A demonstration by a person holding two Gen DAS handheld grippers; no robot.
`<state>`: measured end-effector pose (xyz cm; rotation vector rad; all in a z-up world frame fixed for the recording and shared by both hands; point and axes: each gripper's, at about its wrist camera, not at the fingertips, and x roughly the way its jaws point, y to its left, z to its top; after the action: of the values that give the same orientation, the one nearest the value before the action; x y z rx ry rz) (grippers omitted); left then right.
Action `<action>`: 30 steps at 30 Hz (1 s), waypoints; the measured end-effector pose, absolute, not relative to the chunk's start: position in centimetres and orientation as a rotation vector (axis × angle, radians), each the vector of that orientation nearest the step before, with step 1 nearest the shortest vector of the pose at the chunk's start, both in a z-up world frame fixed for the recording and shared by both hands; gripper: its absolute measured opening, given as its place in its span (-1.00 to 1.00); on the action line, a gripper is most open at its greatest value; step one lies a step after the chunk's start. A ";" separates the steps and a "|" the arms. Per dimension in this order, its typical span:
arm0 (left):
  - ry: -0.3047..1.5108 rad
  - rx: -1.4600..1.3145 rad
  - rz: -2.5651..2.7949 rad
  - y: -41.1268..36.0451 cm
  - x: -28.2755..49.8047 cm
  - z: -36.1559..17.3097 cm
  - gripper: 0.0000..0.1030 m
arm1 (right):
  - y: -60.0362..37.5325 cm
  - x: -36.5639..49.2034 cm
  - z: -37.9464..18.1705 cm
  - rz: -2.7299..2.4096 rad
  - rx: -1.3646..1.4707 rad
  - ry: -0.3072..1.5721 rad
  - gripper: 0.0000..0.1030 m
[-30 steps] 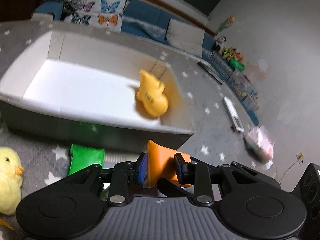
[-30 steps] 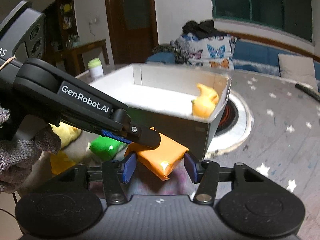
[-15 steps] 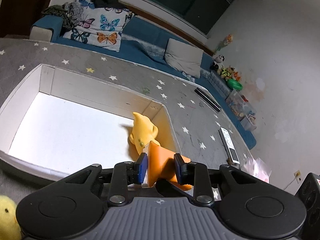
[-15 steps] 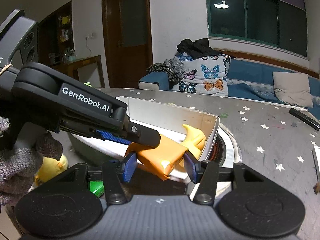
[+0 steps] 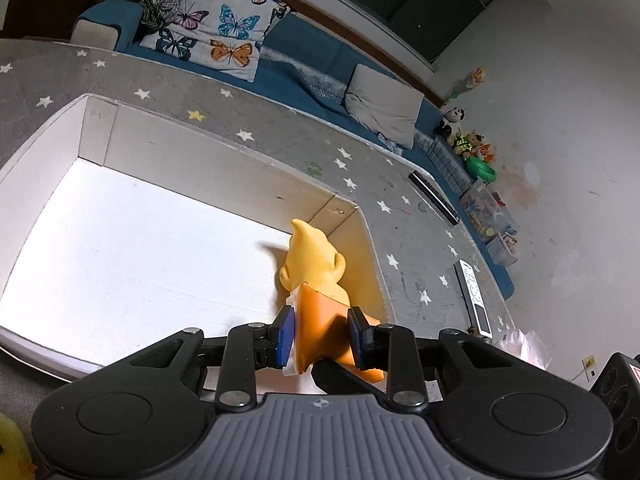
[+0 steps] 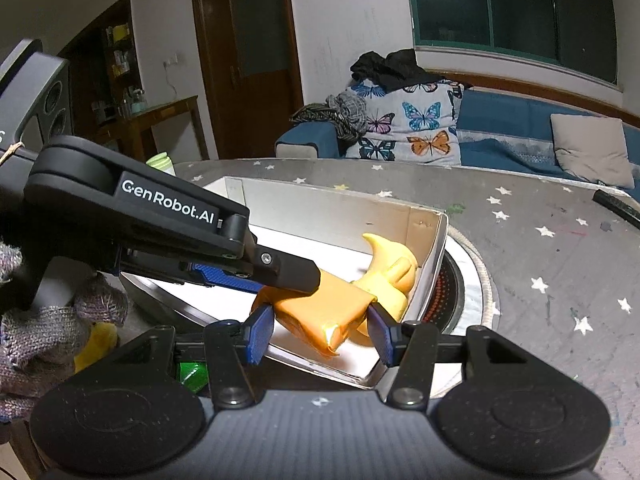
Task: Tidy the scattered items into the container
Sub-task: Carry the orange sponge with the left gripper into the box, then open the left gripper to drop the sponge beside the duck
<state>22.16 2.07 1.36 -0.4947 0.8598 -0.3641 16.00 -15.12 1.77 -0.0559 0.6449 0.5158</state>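
Left wrist view: the left claw [image 5: 321, 334] holds an orange packet [image 5: 320, 320] above the right end of a white box [image 5: 224, 156], its blue pads [image 5: 286, 336] pressing on both sides of the packet after a slight further closing. Just beyond the packet, a yellow rubber toy [image 5: 314, 258] lies on the box floor against the box's right wall. The box stands on a grey counter [image 5: 404, 248] printed with white stars. A white remote control [image 5: 474, 298] lies near the counter's right edge, and a dark bar-shaped thing [image 5: 434, 198] lies farther along that edge. A sofa with a butterfly cushion [image 5: 216, 36] and a grey cushion [image 5: 382, 110] runs behind the counter.

Right wrist view: the right claw [image 6: 320, 332] also grips the orange packet [image 6: 324, 308], one pad at each end, over the near right corner of the white box [image 6: 328, 212]. The left claw [image 6: 288, 270] comes in from the left, its black finger lying over the top of the packet, carried by a hand in a grey knitted glove [image 6: 36, 340]. The yellow rubber toy [image 6: 390, 268] sits in the box just behind the packet. A green object [image 6: 192, 374] and a yellow plush toy [image 6: 96, 344] lie on the counter [image 6: 552, 248] outside the box's near wall.
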 end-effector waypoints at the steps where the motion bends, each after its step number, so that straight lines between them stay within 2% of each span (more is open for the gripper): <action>1: 0.863 -0.499 -0.363 2.1 22.3 1.2 -0.41 | -15.1 16.0 1.7 0.515 -0.058 0.649 0.01; 25: 0.901 -0.496 -0.352 2.3 22.5 0.3 -0.41 | -14.8 16.0 1.7 0.513 -0.064 0.652 0.02; 30: 0.878 -0.458 -0.338 2.9 21.1 1.4 -0.41 | -15.0 14.8 2.2 0.513 -0.074 0.620 0.11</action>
<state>21.08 2.90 1.39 -0.4576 0.8776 -0.3375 14.83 -15.00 2.24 -0.0744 0.6199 0.5130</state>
